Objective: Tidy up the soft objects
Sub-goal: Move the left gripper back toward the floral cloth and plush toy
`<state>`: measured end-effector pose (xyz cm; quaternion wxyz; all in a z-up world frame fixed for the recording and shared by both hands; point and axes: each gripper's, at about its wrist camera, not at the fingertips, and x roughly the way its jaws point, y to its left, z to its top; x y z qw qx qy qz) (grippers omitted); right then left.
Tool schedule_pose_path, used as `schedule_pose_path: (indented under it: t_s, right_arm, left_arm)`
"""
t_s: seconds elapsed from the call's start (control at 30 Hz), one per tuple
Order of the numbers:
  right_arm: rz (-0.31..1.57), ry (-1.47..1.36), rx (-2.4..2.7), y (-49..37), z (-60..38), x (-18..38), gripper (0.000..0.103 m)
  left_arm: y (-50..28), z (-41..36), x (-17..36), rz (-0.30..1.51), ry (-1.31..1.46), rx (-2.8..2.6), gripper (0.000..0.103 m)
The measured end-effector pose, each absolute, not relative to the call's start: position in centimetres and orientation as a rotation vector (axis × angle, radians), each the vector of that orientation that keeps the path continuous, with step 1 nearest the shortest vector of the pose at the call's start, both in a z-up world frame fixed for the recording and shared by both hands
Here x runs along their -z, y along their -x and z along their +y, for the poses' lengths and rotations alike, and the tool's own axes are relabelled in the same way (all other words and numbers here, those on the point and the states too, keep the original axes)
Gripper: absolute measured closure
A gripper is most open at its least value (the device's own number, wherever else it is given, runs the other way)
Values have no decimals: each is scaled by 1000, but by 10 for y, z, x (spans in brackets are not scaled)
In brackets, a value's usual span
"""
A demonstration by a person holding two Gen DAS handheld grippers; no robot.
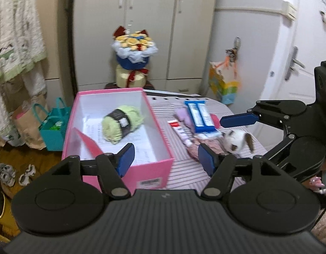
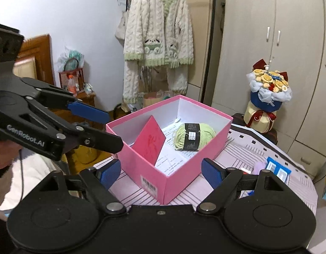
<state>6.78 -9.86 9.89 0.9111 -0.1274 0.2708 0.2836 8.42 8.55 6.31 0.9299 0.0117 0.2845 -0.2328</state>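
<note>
An open pink box (image 1: 150,175) stands on the striped tabletop (image 1: 184,175). Inside it lie a green yarn ball (image 1: 120,124) with a black band, some paper and a red card (image 2: 149,141). My left gripper (image 1: 166,158) hovers open over the box's near right corner with nothing between its pads. To the right of the box lie a white and brown plush dog (image 1: 237,140), pink cloth (image 1: 205,146), a lilac soft item (image 1: 184,116) and a blue and white pack (image 1: 200,116). My right gripper (image 2: 160,172) is open and empty in front of the box (image 2: 141,165); one of its blue fingers (image 1: 239,120) reaches above the dog.
A flower bouquet (image 1: 134,48) stands behind the table before the wardrobe. A teal bag (image 1: 53,131) and shoes (image 1: 6,173) are on the floor at the left. A colourful gift bag (image 1: 224,86) hangs by the door. A knitted cardigan (image 2: 158,33) hangs behind the box.
</note>
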Motion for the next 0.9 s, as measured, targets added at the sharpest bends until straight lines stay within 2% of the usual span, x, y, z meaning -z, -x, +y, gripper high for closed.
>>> schedule_pose_path:
  t_s: [0.43,0.9]
  right_arm:
    - [511,151,-419,-27,-187,-56,16]
    - [553,54,-340,-57,-240,-2,16]
  left_arm:
    - [-89,19,-31,625,-84,640,30]
    - [-147,-51,29,671,-73,671,30]
